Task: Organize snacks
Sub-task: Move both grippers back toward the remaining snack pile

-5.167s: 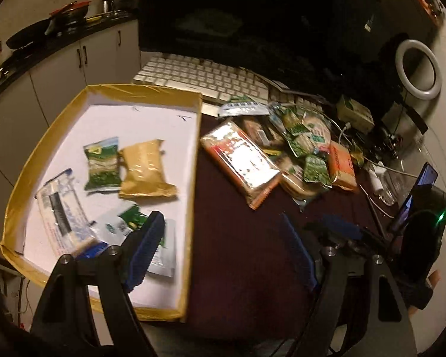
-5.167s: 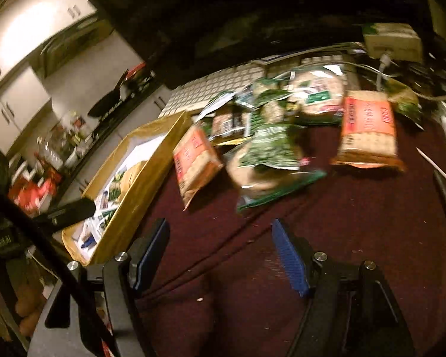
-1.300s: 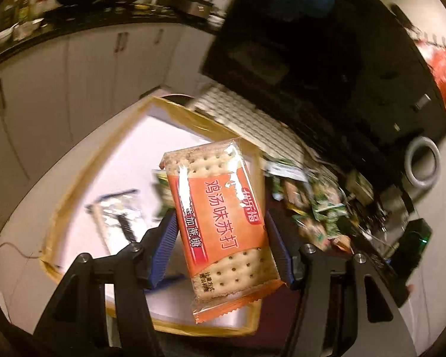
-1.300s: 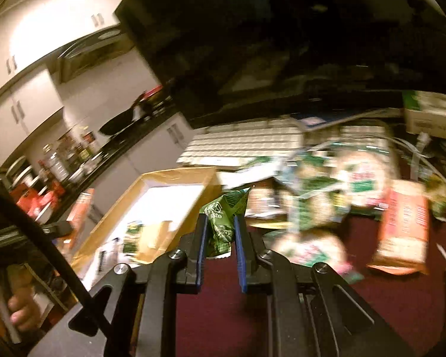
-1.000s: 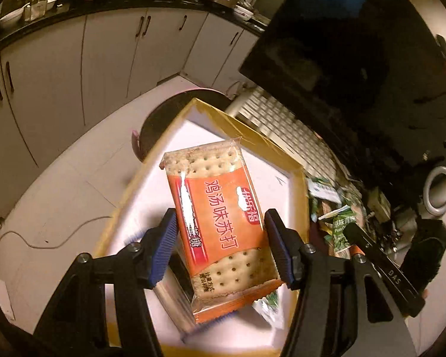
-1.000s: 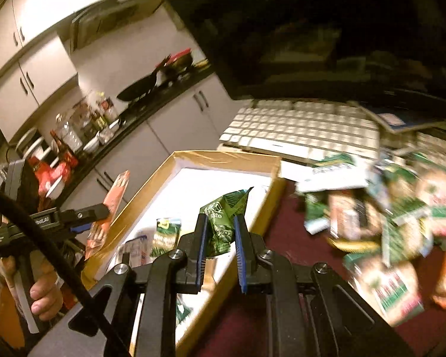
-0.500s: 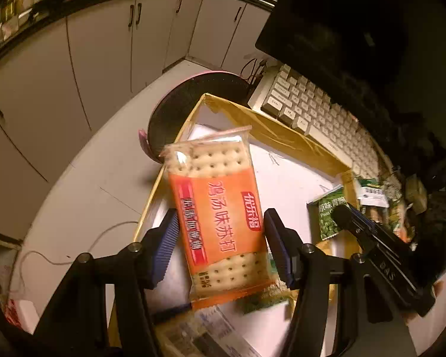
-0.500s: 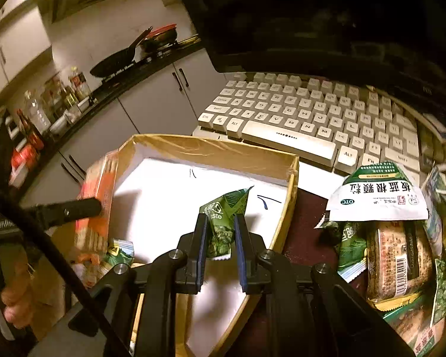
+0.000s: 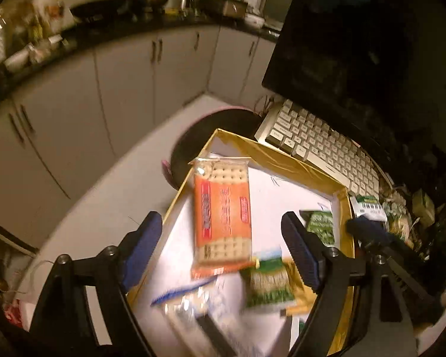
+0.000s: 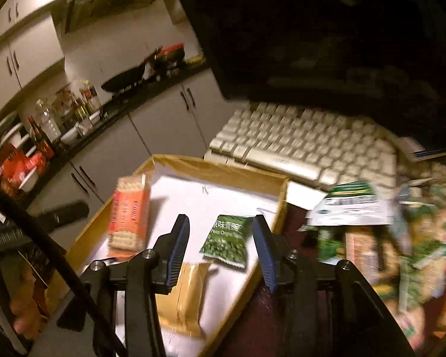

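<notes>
A gold-rimmed white tray (image 9: 282, 154) holds several snack packs. My left gripper (image 9: 223, 253) is open above the tray, and the orange cracker pack (image 9: 221, 214) lies free between its jaws, tilted at the tray's left side; it also shows in the right wrist view (image 10: 129, 214). My right gripper (image 10: 220, 250) is open over the tray (image 10: 220, 169), and a green pea packet (image 10: 227, 241) lies on the tray floor between its fingers. That packet also shows in the left wrist view (image 9: 321, 227). A tan pack (image 10: 184, 294) lies nearer.
A white keyboard (image 10: 306, 139) and a dark monitor (image 10: 327, 29) stand behind the tray. A pile of loose snack packs (image 10: 386, 238) lies on the dark red cloth to the right. Kitchen cabinets (image 9: 119, 83) and a cluttered counter are at the left.
Both grippers have opened. The left one has let go of the cracker pack and the right one has let go of the green pea packet; both packs now rest in the tray.
</notes>
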Demonstrator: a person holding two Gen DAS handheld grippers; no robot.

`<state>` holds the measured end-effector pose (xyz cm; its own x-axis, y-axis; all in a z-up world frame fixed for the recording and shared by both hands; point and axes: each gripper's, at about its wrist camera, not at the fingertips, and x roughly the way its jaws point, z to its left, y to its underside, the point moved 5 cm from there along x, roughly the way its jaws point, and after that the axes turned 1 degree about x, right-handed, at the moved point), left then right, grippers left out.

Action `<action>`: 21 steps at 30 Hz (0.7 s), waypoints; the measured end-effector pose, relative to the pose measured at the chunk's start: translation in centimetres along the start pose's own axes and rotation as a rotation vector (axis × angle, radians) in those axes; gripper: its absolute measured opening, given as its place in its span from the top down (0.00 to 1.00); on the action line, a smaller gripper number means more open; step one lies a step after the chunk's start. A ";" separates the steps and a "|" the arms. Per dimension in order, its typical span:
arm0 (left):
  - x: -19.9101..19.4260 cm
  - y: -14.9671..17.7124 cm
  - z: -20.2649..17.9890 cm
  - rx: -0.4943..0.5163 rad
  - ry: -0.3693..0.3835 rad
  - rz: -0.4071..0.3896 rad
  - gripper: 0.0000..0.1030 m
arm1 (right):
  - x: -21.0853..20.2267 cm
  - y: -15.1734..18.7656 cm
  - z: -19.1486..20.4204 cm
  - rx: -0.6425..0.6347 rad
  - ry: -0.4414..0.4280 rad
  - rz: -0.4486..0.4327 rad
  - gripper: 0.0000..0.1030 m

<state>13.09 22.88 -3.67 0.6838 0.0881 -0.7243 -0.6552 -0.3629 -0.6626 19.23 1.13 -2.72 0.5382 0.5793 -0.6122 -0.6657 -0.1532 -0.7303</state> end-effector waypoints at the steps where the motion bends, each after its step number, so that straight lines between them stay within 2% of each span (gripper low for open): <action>1: -0.8 0.7 -0.4 0.006 -0.001 -0.009 0.20 | -1.2 0.4 -0.3 0.003 -0.005 -0.015 0.56; 3: -2.2 2.3 -1.7 0.020 0.023 -0.018 0.20 | -3.4 2.1 -1.6 0.037 -0.027 -0.031 0.46; 6: -3.4 5.1 -4.1 0.052 0.090 -0.004 0.20 | -5.3 5.5 -4.2 0.097 -0.033 -0.012 0.45; 11: -3.1 8.1 -8.8 0.117 0.176 0.060 0.20 | -8.0 9.1 -8.4 0.163 -0.026 0.006 0.45; 15: -3.1 9.0 -12.4 0.144 0.219 0.095 0.20 | -9.4 10.4 -11.3 0.228 0.001 -0.001 0.45; 21: -3.1 11.0 -16.1 0.203 0.231 0.144 0.20 | -10.1 11.3 -13.8 0.313 -0.008 0.007 0.45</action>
<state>8.93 3.69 -5.68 0.6188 -0.1715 -0.7666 -0.7853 -0.1619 -0.5976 13.42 -17.50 -9.02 0.5298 0.5857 -0.6134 -0.7970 0.0963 -0.5963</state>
